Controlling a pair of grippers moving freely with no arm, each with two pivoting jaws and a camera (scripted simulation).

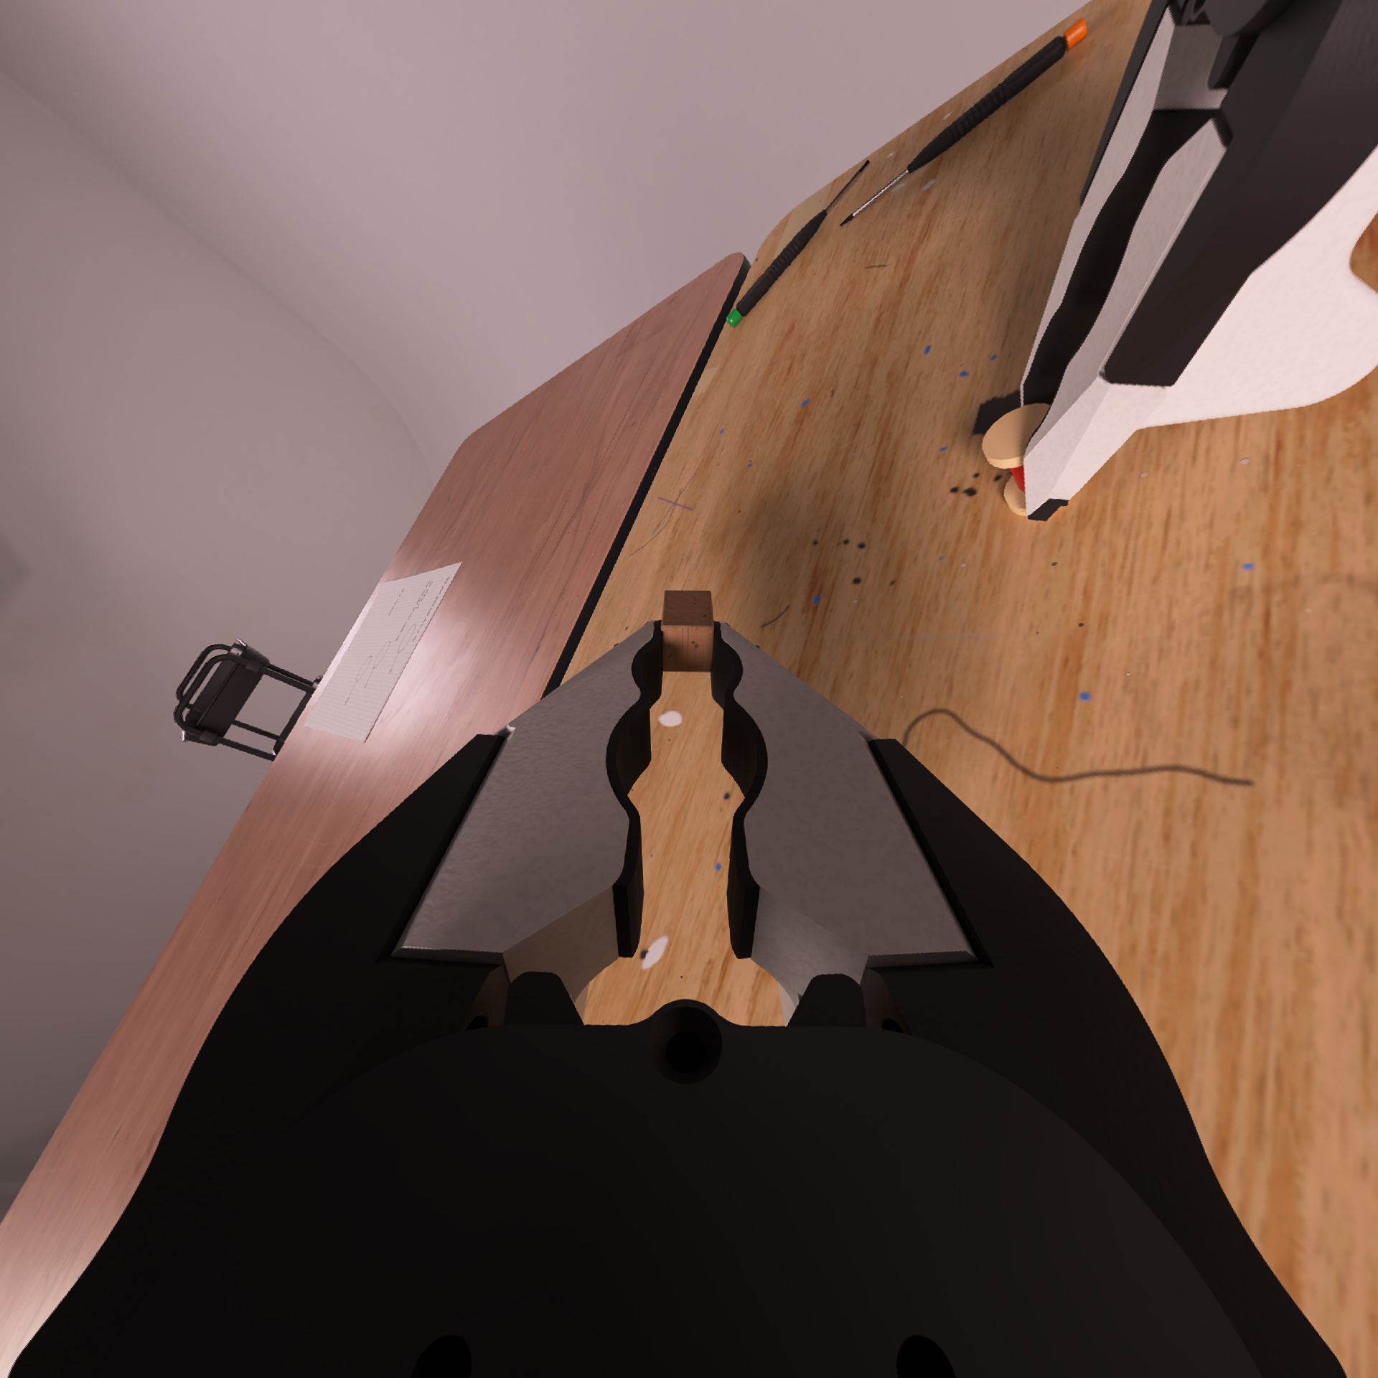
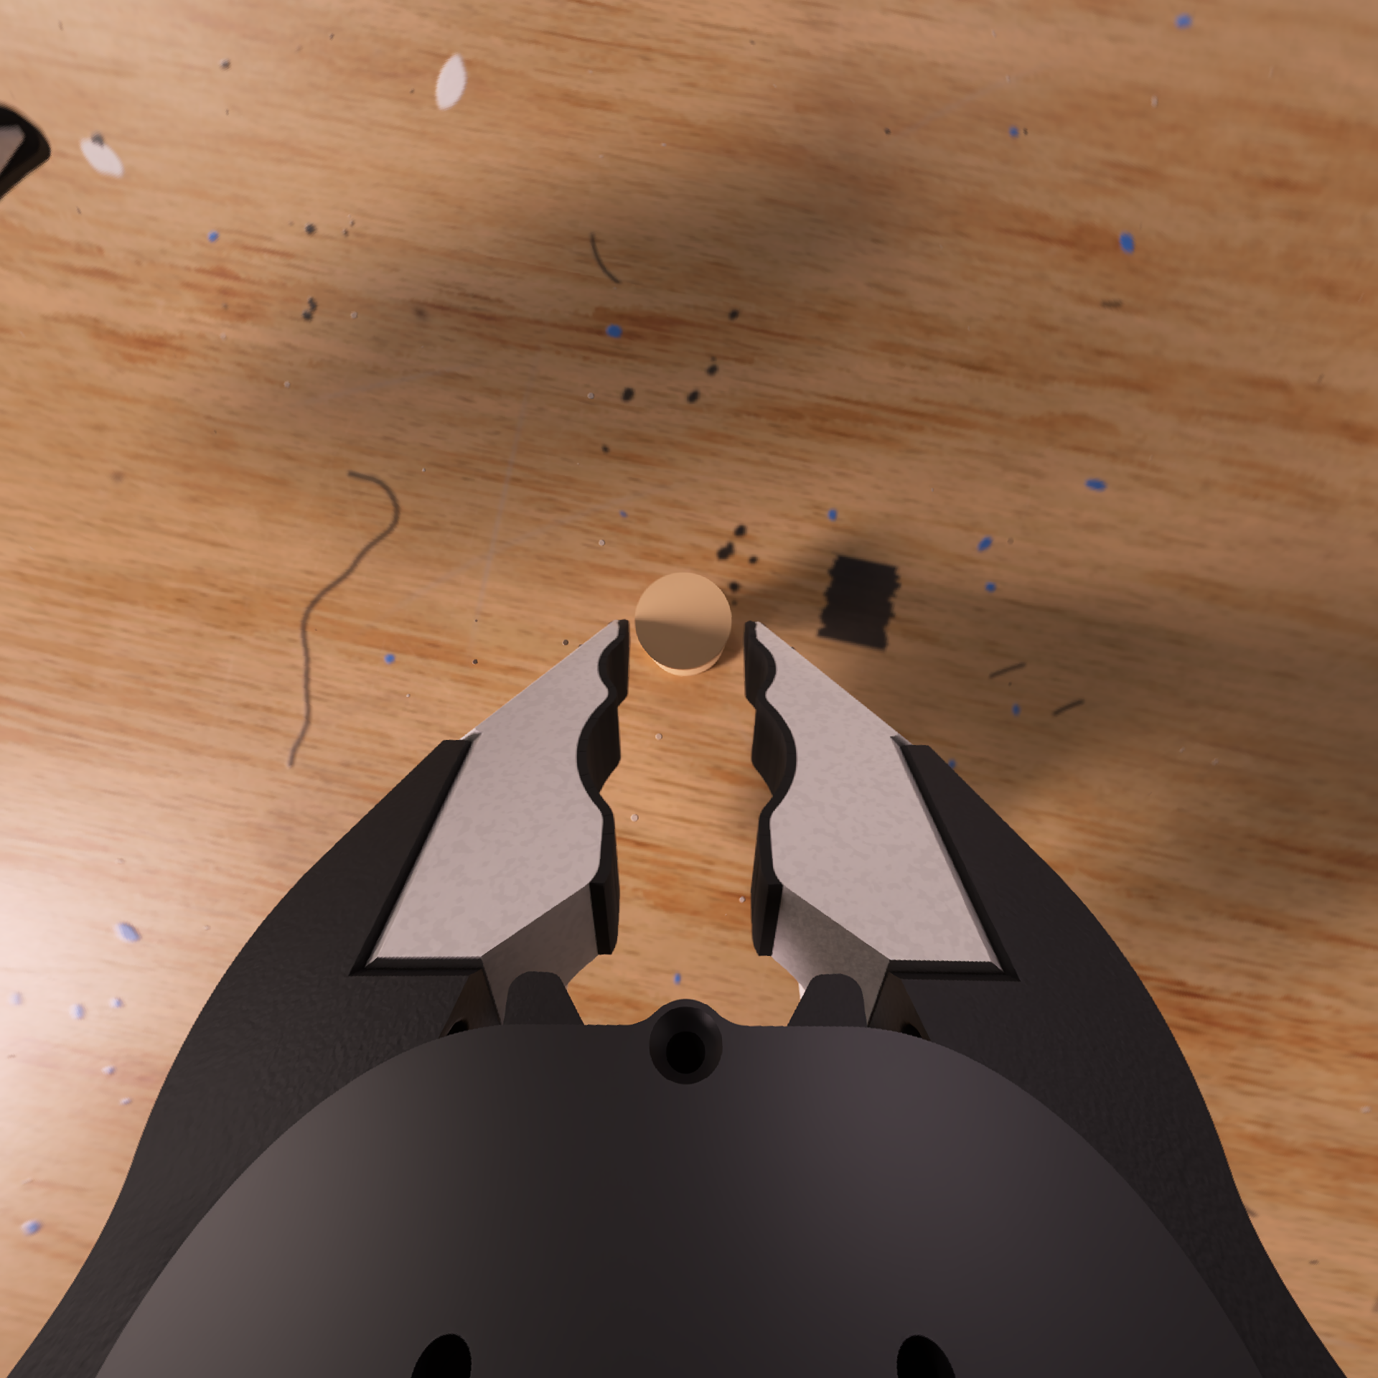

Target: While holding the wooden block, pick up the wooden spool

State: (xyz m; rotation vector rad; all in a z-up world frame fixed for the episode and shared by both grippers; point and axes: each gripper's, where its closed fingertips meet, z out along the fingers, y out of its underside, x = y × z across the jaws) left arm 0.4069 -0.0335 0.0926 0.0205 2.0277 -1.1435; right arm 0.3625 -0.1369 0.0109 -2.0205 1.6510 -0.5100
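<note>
Spool (image 2: pixel 682 623) is standing axis-upright on the surface (image 2: pixel 1044 373) between the right gripper's (image 2: pixel 684 632) parted fingers, while the left gripper (image 1: pixel 687 632) is clamping the wooden block (image 1: pixel 687 630).

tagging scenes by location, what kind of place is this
Probably a workshop or hobby room: a paint-flecked, scribbled-on wooden workbench, two precision screwdrivers lying on it, and beside it a darker desk with a sheet of paper and a chair.

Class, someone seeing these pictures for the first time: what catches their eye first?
First, the left gripper, shut on a small wooden block held above the speckled wooden table. Next, the open right gripper straddling the upright wooden spool, jaws not touching it.
</note>
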